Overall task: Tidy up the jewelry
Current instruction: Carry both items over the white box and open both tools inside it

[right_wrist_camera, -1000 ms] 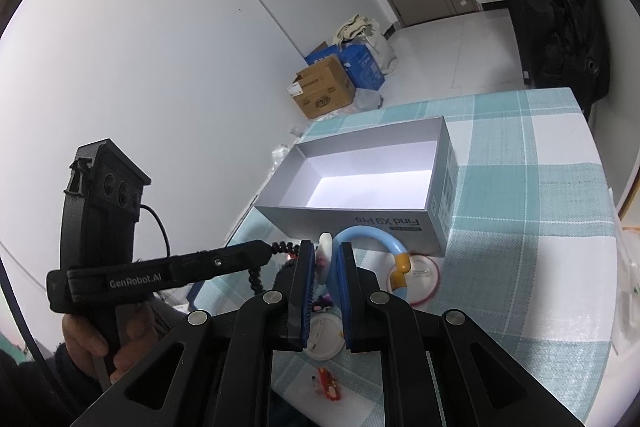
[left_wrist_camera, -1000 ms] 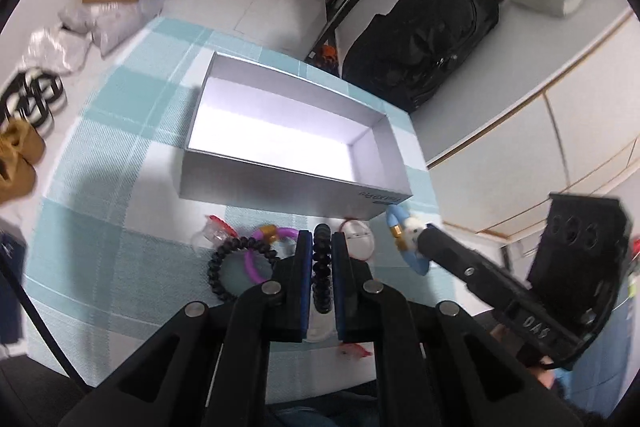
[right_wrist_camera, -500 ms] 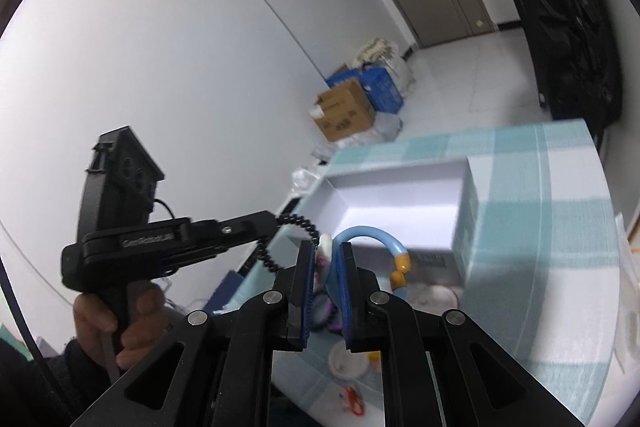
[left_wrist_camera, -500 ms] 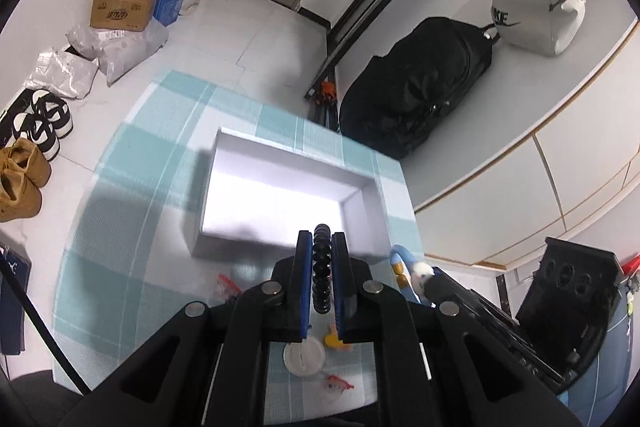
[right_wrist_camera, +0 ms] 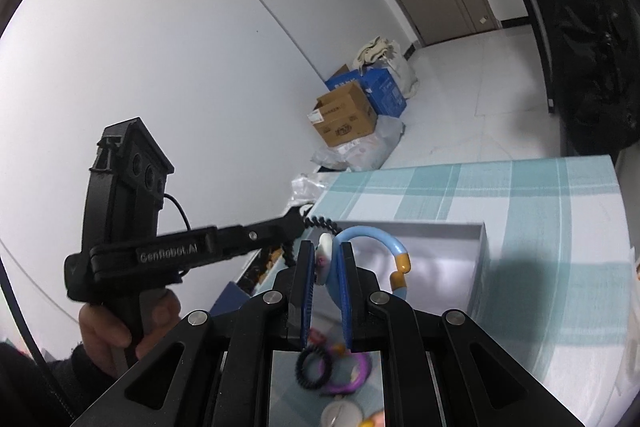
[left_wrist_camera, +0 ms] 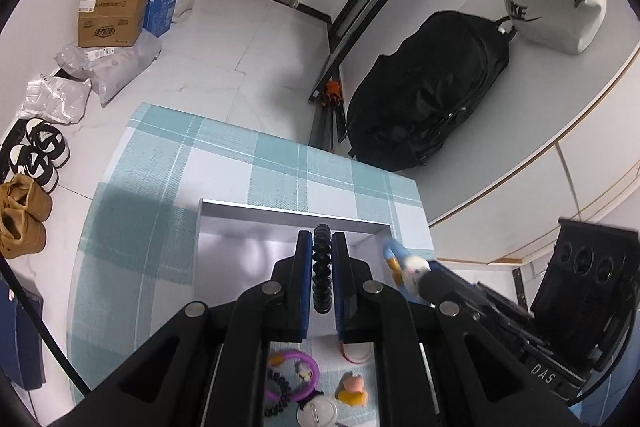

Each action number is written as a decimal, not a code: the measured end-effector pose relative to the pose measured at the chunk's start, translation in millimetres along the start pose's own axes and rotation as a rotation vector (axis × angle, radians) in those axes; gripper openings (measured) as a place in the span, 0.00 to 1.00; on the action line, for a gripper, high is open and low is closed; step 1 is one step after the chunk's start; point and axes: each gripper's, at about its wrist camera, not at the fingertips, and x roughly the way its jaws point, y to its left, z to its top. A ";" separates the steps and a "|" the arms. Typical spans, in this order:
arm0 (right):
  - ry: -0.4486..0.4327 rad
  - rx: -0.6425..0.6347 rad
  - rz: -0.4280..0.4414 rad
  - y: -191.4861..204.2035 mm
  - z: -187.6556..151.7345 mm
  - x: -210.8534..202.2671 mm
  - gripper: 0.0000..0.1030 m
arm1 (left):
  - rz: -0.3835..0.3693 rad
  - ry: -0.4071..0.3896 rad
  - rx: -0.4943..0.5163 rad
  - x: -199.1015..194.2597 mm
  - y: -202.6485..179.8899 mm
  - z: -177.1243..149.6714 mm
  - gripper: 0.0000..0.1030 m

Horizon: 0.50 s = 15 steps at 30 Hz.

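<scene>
Left wrist view: I hold jewelry over the box (left_wrist_camera: 224,227).
My left gripper (left_wrist_camera: 322,247) pinches a black bead bracelet (left_wrist_camera: 321,279); my right gripper (right_wrist_camera: 324,259) pinches a blue bangle (right_wrist_camera: 384,247).

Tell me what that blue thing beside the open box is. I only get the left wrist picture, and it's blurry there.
Observer: The right wrist view shows it clearly. It is a light-blue hoop bracelet with yellow bands, pinched between the pads of the right hand-held gripper.
Operator: And what is holding the black beads right in front of me?
Observer: A person's hand grips the handle of the left hand-held gripper. From that side the black bead bracelet curls out of its tip.
</scene>
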 end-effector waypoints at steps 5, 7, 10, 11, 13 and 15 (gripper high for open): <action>0.026 0.032 0.006 -15.0 9.0 20.7 0.10 | 0.009 0.059 -0.034 13.4 4.2 -0.2 0.05; 0.032 0.044 0.003 -20.5 9.2 23.5 0.10 | 0.027 0.067 -0.027 17.0 2.2 0.8 0.05; 0.049 0.083 -0.004 -29.7 9.0 27.2 0.10 | 0.032 0.076 -0.015 22.6 2.5 1.5 0.05; 0.057 0.091 -0.004 -32.0 9.3 28.8 0.10 | 0.042 0.082 -0.012 25.1 3.0 1.5 0.05; 0.071 0.104 -0.001 -34.8 9.7 31.2 0.10 | 0.051 0.090 -0.013 29.4 3.2 2.4 0.05; 0.084 0.110 0.002 -35.2 9.3 33.2 0.10 | 0.055 0.096 -0.015 33.0 3.3 3.5 0.05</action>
